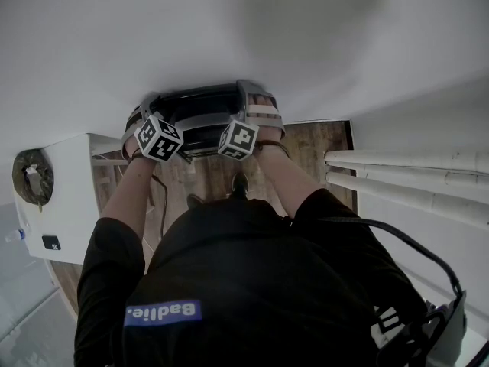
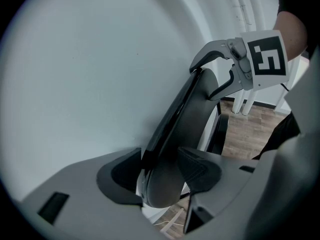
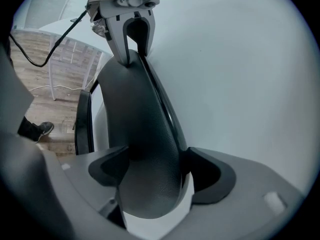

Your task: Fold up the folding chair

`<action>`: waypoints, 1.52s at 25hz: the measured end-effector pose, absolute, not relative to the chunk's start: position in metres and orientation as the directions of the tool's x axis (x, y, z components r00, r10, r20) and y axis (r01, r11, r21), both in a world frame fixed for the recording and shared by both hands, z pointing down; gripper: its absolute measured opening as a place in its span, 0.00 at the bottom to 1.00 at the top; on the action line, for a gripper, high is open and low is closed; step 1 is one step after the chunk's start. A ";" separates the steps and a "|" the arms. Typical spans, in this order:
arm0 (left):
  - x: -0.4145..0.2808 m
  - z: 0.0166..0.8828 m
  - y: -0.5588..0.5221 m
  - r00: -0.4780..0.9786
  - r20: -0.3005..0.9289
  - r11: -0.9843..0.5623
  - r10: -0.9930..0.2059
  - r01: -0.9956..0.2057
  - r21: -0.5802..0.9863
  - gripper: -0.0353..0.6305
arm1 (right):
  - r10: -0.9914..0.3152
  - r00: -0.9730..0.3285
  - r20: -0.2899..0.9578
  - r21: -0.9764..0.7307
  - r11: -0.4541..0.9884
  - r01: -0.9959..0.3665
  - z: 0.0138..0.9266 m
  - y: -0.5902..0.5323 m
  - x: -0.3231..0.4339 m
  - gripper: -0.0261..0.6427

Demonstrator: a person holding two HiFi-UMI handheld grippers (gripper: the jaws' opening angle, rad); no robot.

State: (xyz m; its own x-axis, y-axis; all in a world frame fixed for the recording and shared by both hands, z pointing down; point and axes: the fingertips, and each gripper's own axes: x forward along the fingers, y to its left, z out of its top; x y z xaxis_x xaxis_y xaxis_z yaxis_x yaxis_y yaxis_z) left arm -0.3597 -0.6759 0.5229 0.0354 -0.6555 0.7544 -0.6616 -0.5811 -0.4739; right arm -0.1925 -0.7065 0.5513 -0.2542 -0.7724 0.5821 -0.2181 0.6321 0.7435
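Folding chair (image 1: 200,99) sits at the top centre of the head view, its dark padded top edge running left to right close along the white wall (image 1: 229,29). Contact with the wall: cannot tell. A black frame tube runs along the wall side of the padded panel in both gripper views.

Left gripper (image 1: 147,109) is on the left end of that top edge. Its own view shows the jaws partly apart with the rounded chair edge (image 2: 185,119) filling the gap between them, and the pads (image 2: 200,170) pressed on either face. Right gripper (image 1: 257,102) is on the right end of the same edge, and the grip is the same: jaws spread fairly wide around the thick panel (image 3: 140,129), with the pads (image 3: 207,176) tight on both sides. Each gripper shows in the other's view, straddling the far end of the edge: the right gripper (image 2: 220,79) and the left gripper (image 3: 135,39).

Room around the chair:
- Wooden floor (image 1: 321,140) shows between the chair and the person's shoe (image 1: 239,182).
- A white table (image 1: 69,197) stands near the chair on the left, its corner just beside the left forearm.
- White tubes (image 1: 405,163) lie to the right, with a strip of floor between them and the chair.
- A thin cable (image 1: 160,197) trails across the floor under the left arm.
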 end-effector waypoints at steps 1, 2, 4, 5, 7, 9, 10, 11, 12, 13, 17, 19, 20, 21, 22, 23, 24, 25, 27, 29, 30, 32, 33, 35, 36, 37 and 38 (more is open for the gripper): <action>-0.360 0.523 -0.676 0.039 0.757 -0.585 -0.653 -0.661 -0.470 0.36 | -0.769 -0.265 0.581 0.745 0.634 -0.207 0.551 -0.706 -0.192 0.56; -0.360 0.523 -0.677 0.043 0.758 -0.588 -0.651 -0.660 -0.467 0.36 | -0.767 -0.276 0.580 0.747 0.635 -0.195 0.551 -0.706 -0.191 0.56; -0.359 0.524 -0.678 0.045 0.759 -0.590 -0.649 -0.660 -0.465 0.36 | -0.764 -0.293 0.575 0.753 0.634 -0.175 0.552 -0.706 -0.189 0.56; -0.359 0.524 -0.678 0.043 0.759 -0.588 -0.650 -0.661 -0.466 0.36 | -0.765 -0.296 0.572 0.757 0.631 -0.168 0.552 -0.707 -0.188 0.56; -0.359 0.524 -0.680 0.036 0.761 -0.585 -0.647 -0.663 -0.466 0.36 | -0.771 -0.292 0.566 0.767 0.623 -0.157 0.550 -0.707 -0.188 0.56; -0.361 0.524 -0.681 0.033 0.767 -0.588 -0.640 -0.664 -0.462 0.36 | -0.776 -0.284 0.562 0.775 0.615 -0.147 0.548 -0.708 -0.189 0.56; -0.361 0.524 -0.681 0.031 0.771 -0.590 -0.636 -0.664 -0.459 0.36 | -0.778 -0.281 0.562 0.777 0.613 -0.144 0.548 -0.709 -0.189 0.55; -0.362 0.524 -0.681 0.029 0.775 -0.592 -0.631 -0.664 -0.457 0.36 | -0.779 -0.278 0.563 0.779 0.612 -0.138 0.548 -0.709 -0.188 0.55; -0.362 0.524 -0.681 0.027 0.779 -0.594 -0.627 -0.663 -0.456 0.36 | -0.779 -0.275 0.564 0.781 0.611 -0.129 0.548 -0.709 -0.188 0.55; -0.361 0.524 -0.681 0.024 0.783 -0.597 -0.621 -0.661 -0.454 0.36 | -0.777 -0.274 0.567 0.782 0.612 -0.117 0.548 -0.708 -0.187 0.55; -0.360 0.523 -0.680 0.022 0.794 -0.615 -0.608 -0.645 -0.453 0.36 | -0.762 -0.284 0.582 0.777 0.624 -0.082 0.550 -0.704 -0.181 0.55; -0.358 0.523 -0.680 0.024 0.793 -0.623 -0.608 -0.633 -0.459 0.36 | -0.751 -0.301 0.588 0.769 0.634 -0.079 0.551 -0.702 -0.177 0.55; -0.358 0.522 -0.681 0.021 0.792 -0.624 -0.610 -0.629 -0.463 0.36 | -0.744 -0.310 0.592 0.764 0.641 -0.079 0.552 -0.702 -0.176 0.55; -0.358 0.520 -0.680 0.017 0.791 -0.622 -0.612 -0.628 -0.468 0.36 | -0.736 -0.317 0.598 0.757 0.649 -0.078 0.553 -0.702 -0.175 0.55; -0.359 0.518 -0.680 0.011 0.789 -0.617 -0.614 -0.630 -0.472 0.36 | -0.729 -0.323 0.603 0.752 0.655 -0.075 0.554 -0.703 -0.175 0.55; -0.360 0.517 -0.679 0.006 0.787 -0.613 -0.617 -0.631 -0.475 0.36 | -0.725 -0.329 0.605 0.750 0.657 -0.071 0.553 -0.703 -0.174 0.55; -0.362 0.516 -0.678 0.004 0.785 -0.609 -0.620 -0.633 -0.478 0.36 | -0.723 -0.336 0.604 0.750 0.658 -0.068 0.551 -0.704 -0.175 0.54; -0.363 0.514 -0.676 0.003 0.783 -0.606 -0.622 -0.635 -0.479 0.36 | -0.721 -0.344 0.601 0.751 0.658 -0.066 0.550 -0.704 -0.175 0.54; -0.365 0.511 -0.672 0.008 0.774 -0.595 -0.633 -0.645 -0.480 0.36 | -0.718 -0.362 0.595 0.751 0.657 -0.069 0.548 -0.704 -0.177 0.54; -0.364 0.504 -0.666 0.022 0.754 -0.567 -0.656 -0.674 -0.473 0.36 | -0.708 -0.379 0.595 0.741 0.666 -0.082 0.547 -0.703 -0.176 0.54; -0.363 0.499 -0.662 0.035 0.741 -0.549 -0.671 -0.696 -0.464 0.36 | -0.704 -0.388 0.595 0.734 0.672 -0.096 0.545 -0.702 -0.175 0.54; -0.360 0.488 -0.649 0.075 0.708 -0.512 -0.702 -0.745 -0.428 0.36 | -0.703 -0.400 0.588 0.721 0.679 -0.136 0.536 -0.697 -0.172 0.54; -0.358 0.482 -0.640 0.099 0.690 -0.495 -0.717 -0.770 -0.403 0.36 | -0.704 -0.404 0.584 0.712 0.683 -0.162 0.530 -0.693 -0.171 0.54; -0.357 0.473 -0.617 0.151 0.650 -0.468 -0.745 -0.812 -0.348 0.36 | -0.698 -0.419 0.581 0.679 0.699 -0.222 0.519 -0.678 -0.173 0.54; -0.357 0.469 -0.604 0.178 0.629 -0.458 -0.757 -0.831 -0.316 0.36 | -0.689 -0.431 0.583 0.654 0.712 -0.254 0.514 -0.667 -0.175 0.54; -0.356 0.466 -0.589 0.207 0.608 -0.447 -0.767 -0.852 -0.273 0.36 | -0.678 -0.446 0.584 0.623 0.727 -0.288 0.510 -0.656 -0.178 0.54; -0.355 0.464 -0.574 0.241 0.583 -0.436 -0.776 -0.873 -0.220 0.36 | -0.665 -0.467 0.583 0.587 0.742 -0.324 0.505 -0.643 -0.180 0.54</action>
State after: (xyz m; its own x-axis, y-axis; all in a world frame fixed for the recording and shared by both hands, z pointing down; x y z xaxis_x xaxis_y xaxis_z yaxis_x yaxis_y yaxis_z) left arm -0.3549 -0.5741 0.4636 0.2408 -0.7761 0.5828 -0.8729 -0.4357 -0.2195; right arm -0.1803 -0.6431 0.5049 -0.4666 -0.6654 0.5827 -0.3244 0.7417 0.5871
